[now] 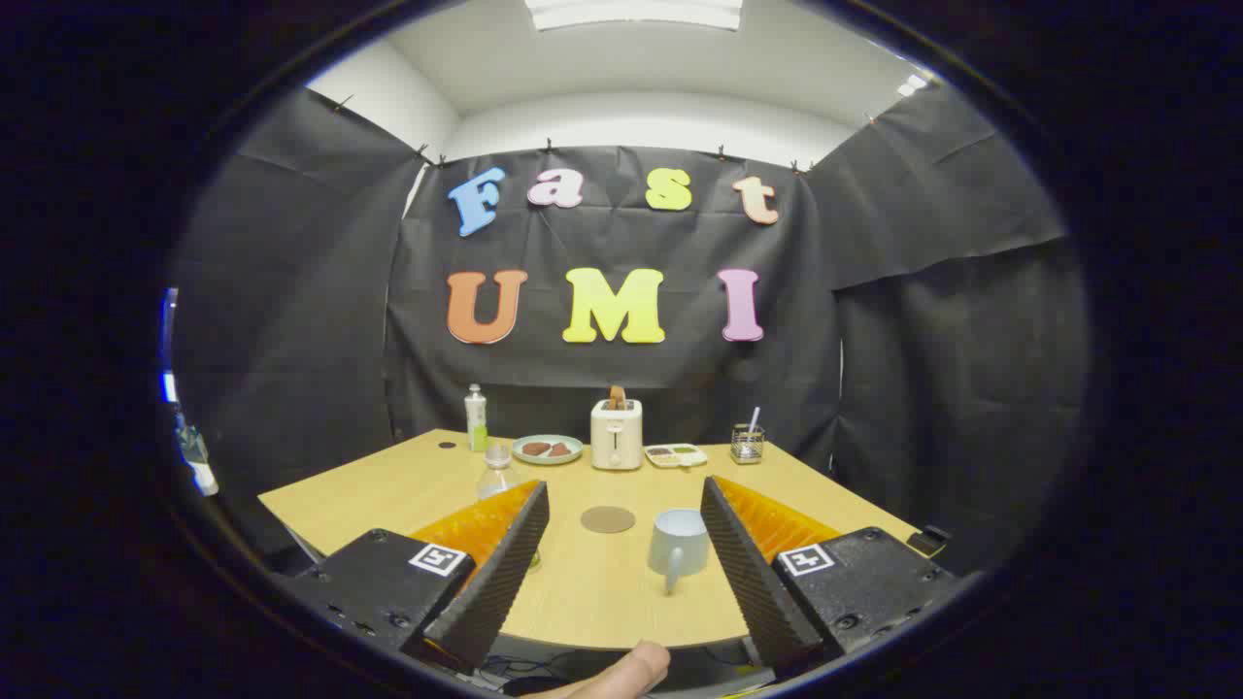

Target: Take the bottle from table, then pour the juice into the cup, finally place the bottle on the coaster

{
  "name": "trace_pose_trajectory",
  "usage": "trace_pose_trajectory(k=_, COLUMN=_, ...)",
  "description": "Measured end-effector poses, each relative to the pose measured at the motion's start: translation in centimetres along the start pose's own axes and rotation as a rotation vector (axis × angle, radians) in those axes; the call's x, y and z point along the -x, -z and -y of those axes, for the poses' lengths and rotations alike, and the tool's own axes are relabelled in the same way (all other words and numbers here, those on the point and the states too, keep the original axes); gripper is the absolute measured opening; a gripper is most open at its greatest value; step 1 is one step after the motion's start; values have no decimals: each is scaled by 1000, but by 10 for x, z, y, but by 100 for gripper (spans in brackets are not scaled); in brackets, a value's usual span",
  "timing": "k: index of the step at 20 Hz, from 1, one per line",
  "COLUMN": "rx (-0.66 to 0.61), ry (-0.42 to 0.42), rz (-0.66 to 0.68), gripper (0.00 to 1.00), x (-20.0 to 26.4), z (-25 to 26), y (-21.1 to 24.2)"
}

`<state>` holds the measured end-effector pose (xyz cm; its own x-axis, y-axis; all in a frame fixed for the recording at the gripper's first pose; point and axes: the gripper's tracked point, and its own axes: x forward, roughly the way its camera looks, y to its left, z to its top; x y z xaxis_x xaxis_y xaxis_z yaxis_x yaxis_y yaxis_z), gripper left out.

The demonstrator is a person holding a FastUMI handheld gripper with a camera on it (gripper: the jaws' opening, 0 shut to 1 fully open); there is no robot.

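Note:
My gripper [621,524] stands open above the near edge of a wooden table [369,485], nothing between its fingers. A clear plastic bottle [497,471] with a pale cap stands upright just behind the left finger, which hides its lower part. Ahead of the right finger sits a pale grey cup [678,546], handle toward me. A round brown coaster [608,518] lies flat beyond the gap between the fingers, left of the cup.
Along the table's far side stand a white-and-green bottle [476,417], a plate with food [548,449], a cream toaster [617,434], a small tray [676,454] and a wire holder [747,443]. A fingertip [621,672] shows below the table's near edge.

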<state>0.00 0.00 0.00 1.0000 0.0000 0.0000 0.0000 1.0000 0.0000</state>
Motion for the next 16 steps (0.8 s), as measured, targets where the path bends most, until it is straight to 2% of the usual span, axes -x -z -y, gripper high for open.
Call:
trace_pose_trajectory(k=7, rx=-33, ry=1, rz=10, gripper=100, x=-1, z=7, y=1)
trace_pose_trajectory(k=11, rx=-79, ry=-80, rz=12, gripper=100, x=-7, z=-8, y=2)
trace_pose_trajectory(k=14, rx=-74, ry=-73, rz=-4, gripper=100, x=-14, z=-5, y=10)
trace_pose_trajectory(k=16, rx=-91, ry=-99, rz=2, gripper=100, x=-19, z=-15, y=11)
